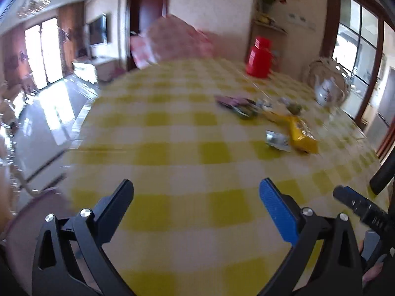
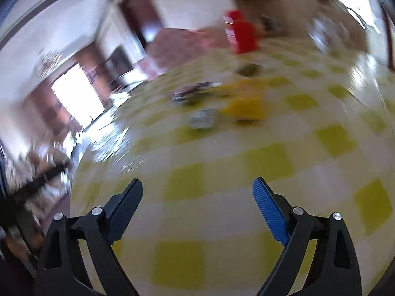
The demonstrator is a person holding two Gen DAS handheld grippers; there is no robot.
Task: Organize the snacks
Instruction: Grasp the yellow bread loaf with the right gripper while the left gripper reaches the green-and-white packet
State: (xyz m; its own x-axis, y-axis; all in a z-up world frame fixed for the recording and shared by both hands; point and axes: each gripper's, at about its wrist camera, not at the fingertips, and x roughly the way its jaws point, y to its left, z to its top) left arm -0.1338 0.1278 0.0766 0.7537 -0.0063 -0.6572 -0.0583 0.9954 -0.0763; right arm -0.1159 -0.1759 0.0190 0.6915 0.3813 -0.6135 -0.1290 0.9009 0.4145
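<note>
The snacks lie in a loose cluster on the far right part of the tabletop [image 1: 172, 133], which is covered in a yellow-and-white checked cloth. Nearest is a yellow snack bag [image 1: 300, 133], with a small silver packet [image 1: 277, 140] just beside it on its left. Behind them sit a dark purple packet [image 1: 232, 101], touching or overlapping a dark green packet [image 1: 244, 112], and a few smaller wrapped pieces too blurred to tell apart. A red lidded jar [image 1: 259, 58] stands further back, and a white teapot [image 1: 328, 91] stands to the right of the cluster.

The left hand-held gripper [image 1: 196, 190] hovers over bare cloth well short of the snacks, its jaws spread wide with nothing between them. In the heavily blurred right wrist view, the right hand-held gripper [image 2: 197, 190] is likewise spread wide and empty, with the yellow snack bag [image 2: 243, 106] and silver packet [image 2: 202, 119] well ahead of it.
</note>
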